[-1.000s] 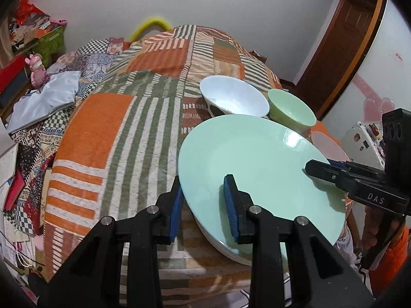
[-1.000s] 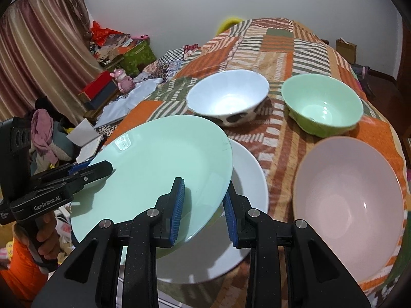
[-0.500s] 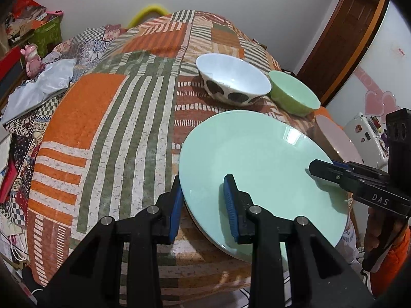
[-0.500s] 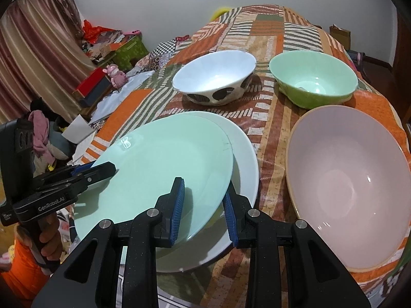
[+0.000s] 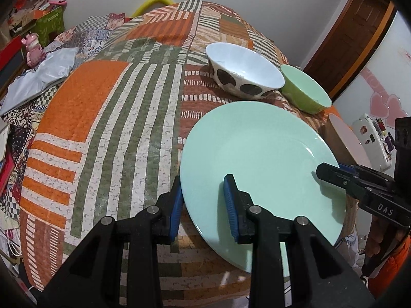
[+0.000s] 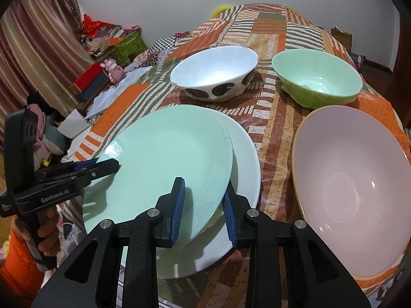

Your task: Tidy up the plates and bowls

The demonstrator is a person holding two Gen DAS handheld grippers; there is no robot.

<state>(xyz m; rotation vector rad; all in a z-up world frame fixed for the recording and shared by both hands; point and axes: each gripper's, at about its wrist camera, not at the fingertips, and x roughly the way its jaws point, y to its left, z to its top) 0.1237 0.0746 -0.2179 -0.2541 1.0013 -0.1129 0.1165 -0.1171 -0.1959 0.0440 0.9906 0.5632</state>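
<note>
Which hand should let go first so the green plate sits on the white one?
Probably the right gripper: its edge of the green plate already overlaps the white plate. The left gripper's side hangs past the table edge.

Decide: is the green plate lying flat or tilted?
Tilted: the green plate overlaps the white plate, its right edge raised above it.

A mint-green plate (image 6: 164, 159) lies over a plain white plate (image 6: 244, 159). At twelve o'clock is a white bowl with black spots (image 6: 215, 74), at one o'clock a green bowl (image 6: 317, 77), at three o'clock a pale pink bowl (image 6: 352, 179). The patchwork cloth (image 5: 108, 118) shows orange, olive and cream stripes. Black grippers carry blue pads (image 6: 178, 213).
</note>
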